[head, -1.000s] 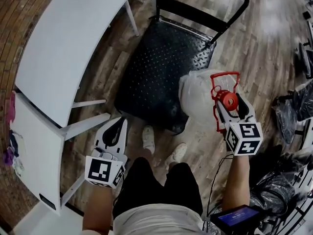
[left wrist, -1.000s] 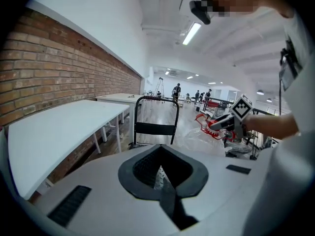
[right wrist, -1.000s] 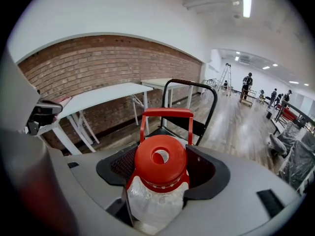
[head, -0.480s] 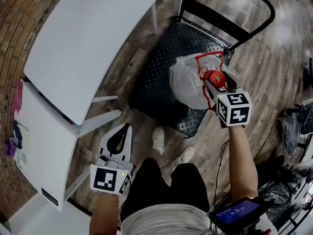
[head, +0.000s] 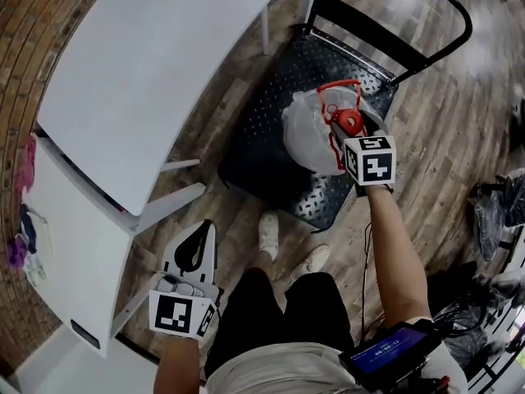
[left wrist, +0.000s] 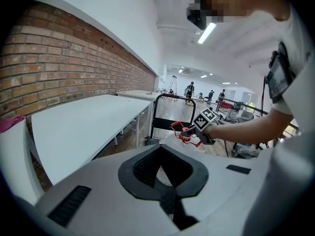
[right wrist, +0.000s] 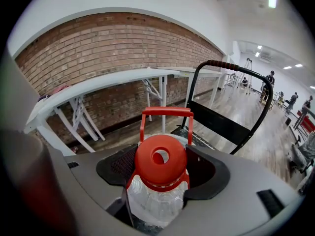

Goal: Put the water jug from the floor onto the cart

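We note a white desk [head: 139,80] at left. The left tongs [head: 201,238] hang low beside it, above the floor, jaws together with nothing between them. The black cart [head: 262,142] stands right of the desk. The jug [head: 305,134] is over the cart's deck, toward its right side; we cannot tell whether it rests there. The right tongs [head: 346,124] stand wide, clamped about the jug's neck under the red cap [right wrist: 160,156].
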{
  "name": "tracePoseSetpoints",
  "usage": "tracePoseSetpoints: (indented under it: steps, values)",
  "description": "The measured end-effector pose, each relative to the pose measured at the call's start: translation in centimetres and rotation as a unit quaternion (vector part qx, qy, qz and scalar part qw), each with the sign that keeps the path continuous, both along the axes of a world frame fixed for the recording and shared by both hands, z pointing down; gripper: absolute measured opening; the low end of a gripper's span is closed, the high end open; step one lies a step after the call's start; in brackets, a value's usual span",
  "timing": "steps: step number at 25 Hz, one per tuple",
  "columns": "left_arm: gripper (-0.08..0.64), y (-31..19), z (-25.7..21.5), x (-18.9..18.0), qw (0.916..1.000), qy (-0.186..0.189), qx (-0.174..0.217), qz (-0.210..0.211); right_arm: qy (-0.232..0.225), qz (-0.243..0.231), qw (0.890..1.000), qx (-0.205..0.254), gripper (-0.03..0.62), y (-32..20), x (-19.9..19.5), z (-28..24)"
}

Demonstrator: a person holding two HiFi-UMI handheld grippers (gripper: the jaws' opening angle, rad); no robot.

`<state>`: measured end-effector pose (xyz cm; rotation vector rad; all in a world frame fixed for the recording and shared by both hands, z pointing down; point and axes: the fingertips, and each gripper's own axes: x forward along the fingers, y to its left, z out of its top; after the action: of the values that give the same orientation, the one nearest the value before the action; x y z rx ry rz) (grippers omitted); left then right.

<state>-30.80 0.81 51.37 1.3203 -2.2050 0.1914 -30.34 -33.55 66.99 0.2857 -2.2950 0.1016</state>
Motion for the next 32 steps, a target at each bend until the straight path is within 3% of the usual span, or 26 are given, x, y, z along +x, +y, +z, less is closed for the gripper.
tracePoseSetpoints:
  steps: [17,26,32]
  values:
    - [0.0,0.8,0.6,0.5,0.9999,0.011,0.007,0.003,-0.008,0.028,1.0,-0.01,0.311,-1.5,0.4,1.4]
    - [0.001,1.4,-0.2,3.2,0.9985,0.02,0.031,0.041,0.005,0.023,1.0,-0.01,0.311,-1.7,0.7,2.2]
    - [0.002,1.8,-0.6,2.8,0.9979,0.015,0.042,0.046,-0.016,0.015,1.0,-0.006,0.311,-1.4,0.2,-0.3]
